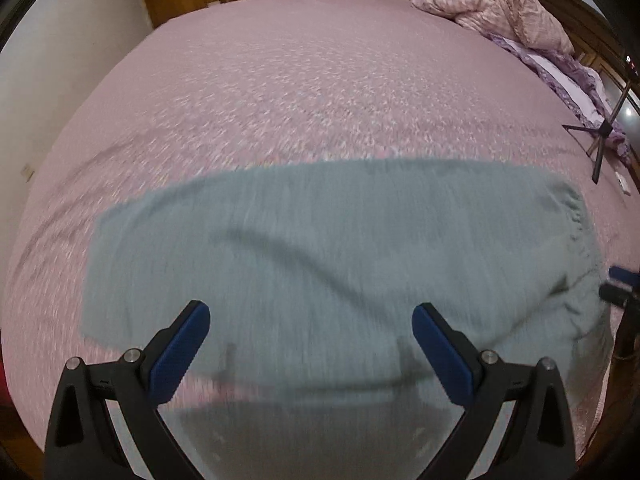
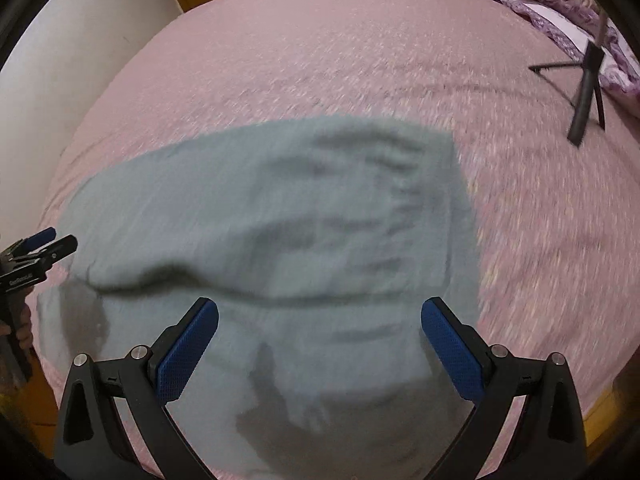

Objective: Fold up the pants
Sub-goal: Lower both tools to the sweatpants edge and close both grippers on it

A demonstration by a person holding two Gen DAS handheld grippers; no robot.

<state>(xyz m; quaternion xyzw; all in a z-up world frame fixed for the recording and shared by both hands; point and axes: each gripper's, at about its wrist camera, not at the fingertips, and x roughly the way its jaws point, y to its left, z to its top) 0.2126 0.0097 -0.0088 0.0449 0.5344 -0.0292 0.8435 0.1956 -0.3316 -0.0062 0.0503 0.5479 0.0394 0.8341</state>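
— Grey-green pants (image 1: 320, 248) lie spread across the near part of the pink bed (image 1: 280, 80), the gathered waistband toward the right and a long crease running over the cloth.

— And the tools?

— Left tool (image 1: 311, 322) hangs above the near edge of the pants, its blue pads wide apart with nothing between them. Right tool (image 2: 320, 318) is likewise spread and empty, over the waist end.

— Anything else on the bed?

— Black tripod (image 2: 586, 88) stands at the right side, well apart from the pants, and a crumpled pink quilt (image 1: 492, 4) sits in the far right corner. Both views are blurred.
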